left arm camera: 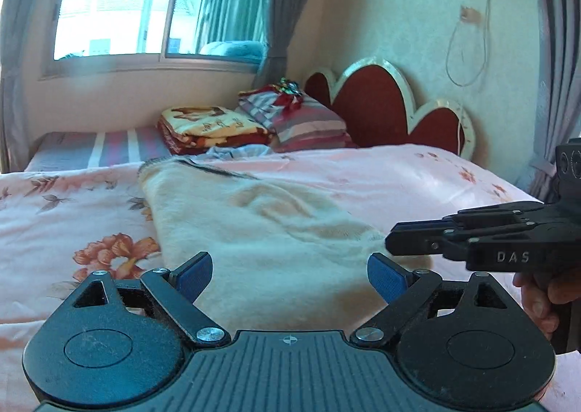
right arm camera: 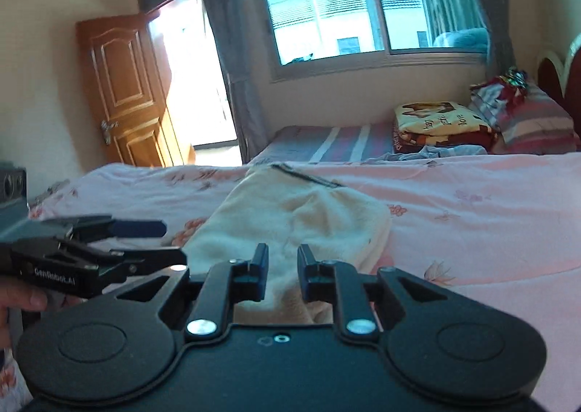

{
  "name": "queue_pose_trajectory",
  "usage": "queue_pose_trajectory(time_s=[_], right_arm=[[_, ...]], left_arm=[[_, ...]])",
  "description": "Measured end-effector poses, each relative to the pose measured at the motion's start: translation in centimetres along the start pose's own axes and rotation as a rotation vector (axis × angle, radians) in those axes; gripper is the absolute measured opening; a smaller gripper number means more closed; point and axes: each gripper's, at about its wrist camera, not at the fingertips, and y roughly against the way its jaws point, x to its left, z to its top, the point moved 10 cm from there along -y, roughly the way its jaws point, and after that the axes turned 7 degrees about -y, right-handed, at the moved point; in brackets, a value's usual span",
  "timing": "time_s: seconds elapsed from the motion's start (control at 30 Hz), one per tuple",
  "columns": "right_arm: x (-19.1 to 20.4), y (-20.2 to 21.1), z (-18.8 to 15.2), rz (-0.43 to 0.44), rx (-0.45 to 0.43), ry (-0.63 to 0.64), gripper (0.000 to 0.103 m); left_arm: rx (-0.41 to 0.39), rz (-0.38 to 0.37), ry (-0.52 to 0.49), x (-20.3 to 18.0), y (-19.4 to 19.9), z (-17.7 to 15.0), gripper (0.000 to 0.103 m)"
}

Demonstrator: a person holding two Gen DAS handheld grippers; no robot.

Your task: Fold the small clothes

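Overexposed window (left arm camera: 120,1) daylight, soft blur, fisheye-bent edges, perhaps hazy lens.

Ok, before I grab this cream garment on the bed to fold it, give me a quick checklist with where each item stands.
1. Cream garment lying on the pink bedspread: ok.
2. Garment smoothed flat: not ok, creases show across its middle.
3. Left claw open: ok, wide.
4. Right claw open: ok, but only narrowly.
5. Either claw holding cloth: not ok, neither does.
6. Garment's near hem located: cannot tell, the claws hide it.
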Motion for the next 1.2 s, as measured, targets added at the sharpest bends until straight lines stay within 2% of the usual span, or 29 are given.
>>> queue_pose_trajectory(time_s=[0.07, 0.13, 0.23, 0.37, 0.5, 0.57, 0.7, 0.83, 0.93, 1.03, 1.1, 1.2], right_arm=[[-0.5, -0.6, -1.1, -0.051, 0.037, 0.013, 0.017], [-1.4, -1.1, -1.7, -0.087, 0.058, -0.008, 0.013], [-2.3, -1.6, -2.5, -0.111, 0.068, -0.029, 0.012], [-2.6, -2.1, -3.3, -0.115, 0.06, -0.032, 0.013], [-2.3, -1.5, -2.2, -0.109, 0.067, -0.048, 0.016], [-2.5, -0.5, -0.2, -0.096, 0.009, -0.058, 0.027], [-3.6, -2.3, 3.5, -0.078, -0.017, -0.067, 0.024], [-4.0, -7.8, 6.9, -0.061, 0.012, -0.034, 0.018], [-4.2, -11.8, 7.5, -0.05, 0.073, -0.015, 0.018], [-4.5, -14.6, 6.2, -0.055, 0.159, 0.034, 0.018], [-5.4, -15.7, 4.7, -0.078, 0.209, 0.048, 0.019], [-6.0, -15.4, 4.1, -0.052, 0.184, 0.005, 0.02]], left_arm=[[0.056, 0.008, -0.006, -0.4, -0.8, -0.9, 0.092], [0.067, 0.022, -0.007, -0.2, -1.0, -1.6, 0.092], [0.083, 0.038, -0.024, -0.1, -1.0, -2.5, 0.092], [0.093, 0.063, -0.076, -0.7, -1.4, -3.2, 0.093], [0.089, 0.062, -0.088, -0.6, -0.8, -2.2, 0.092], [0.017, 0.057, -0.071, 0.3, 0.1, 0.0, 0.093], [-0.037, 0.066, -0.031, 3.6, -1.7, 3.7, 0.093], [-0.05, 0.032, 0.092, 7.4, -6.0, 6.1, 0.093], [-0.012, -0.01, 0.175, 8.8, -9.4, 5.8, 0.093], [0.044, -0.021, 0.268, 9.9, -12.5, 3.7, 0.092], [0.052, -0.024, 0.273, 9.8, -13.5, 2.5, 0.093], [0.053, -0.03, 0.263, 9.6, -13.9, 2.3, 0.093]])
